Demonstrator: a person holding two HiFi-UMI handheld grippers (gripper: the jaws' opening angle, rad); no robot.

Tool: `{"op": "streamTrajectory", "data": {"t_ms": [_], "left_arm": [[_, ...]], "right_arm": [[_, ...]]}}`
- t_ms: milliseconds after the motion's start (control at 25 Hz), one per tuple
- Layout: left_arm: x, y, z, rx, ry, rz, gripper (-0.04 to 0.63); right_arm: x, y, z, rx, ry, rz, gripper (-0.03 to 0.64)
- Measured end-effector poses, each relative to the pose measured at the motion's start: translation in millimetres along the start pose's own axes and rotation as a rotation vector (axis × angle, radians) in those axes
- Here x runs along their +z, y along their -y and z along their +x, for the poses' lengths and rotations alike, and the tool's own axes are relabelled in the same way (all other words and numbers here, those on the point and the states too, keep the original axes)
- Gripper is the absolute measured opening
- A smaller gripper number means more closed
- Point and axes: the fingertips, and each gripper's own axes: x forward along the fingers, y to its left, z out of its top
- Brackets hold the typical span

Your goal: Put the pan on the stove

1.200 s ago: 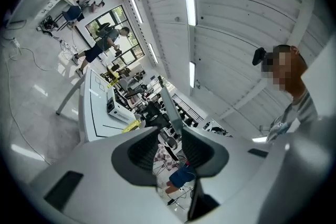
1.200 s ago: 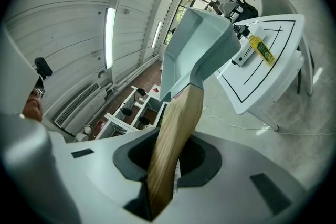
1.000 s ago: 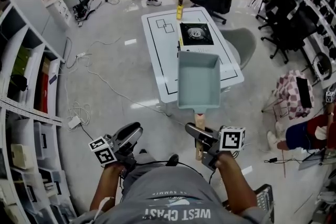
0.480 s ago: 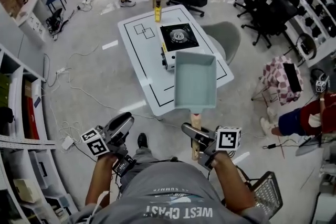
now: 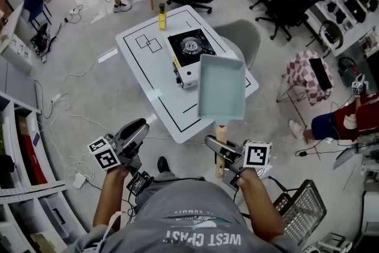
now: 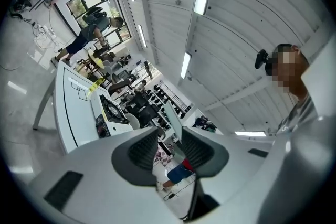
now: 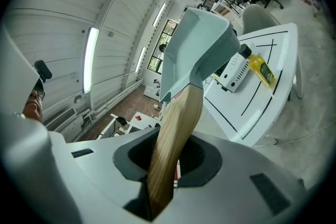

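Note:
A pale blue rectangular pan with a wooden handle hangs in the air over the near right edge of the white table. My right gripper is shut on that handle; in the right gripper view the handle runs up between the jaws to the pan. The black-topped stove stands on the table beyond the pan, also seen as the stove in that view. My left gripper is held low at the left, open and holding nothing.
A yellow bottle stands at the table's far end. A grey chair is tucked at the table's right. Cables trail over the floor at left. A wire basket sits at lower right, a seated person at right.
The table and stove have come closer and shifted left in the head view. The pan stays in my right gripper, now over the table's near right edge.

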Motion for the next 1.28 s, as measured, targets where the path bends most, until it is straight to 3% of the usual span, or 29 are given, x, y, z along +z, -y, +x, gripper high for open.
{"op": "streamTrajectory", "data": {"t_ms": [680,1280], "left_arm": [[58,-50,6,-0.114,-0.069,0.007,0.13],[76,-71,-11,0.015,0.058,0.023,0.13]], "right_arm": [[64,-8,67,-0.033,0.102,-0.039,0.091],[112,45,112,-0.038,0.018,-0.022,0.091]]}}
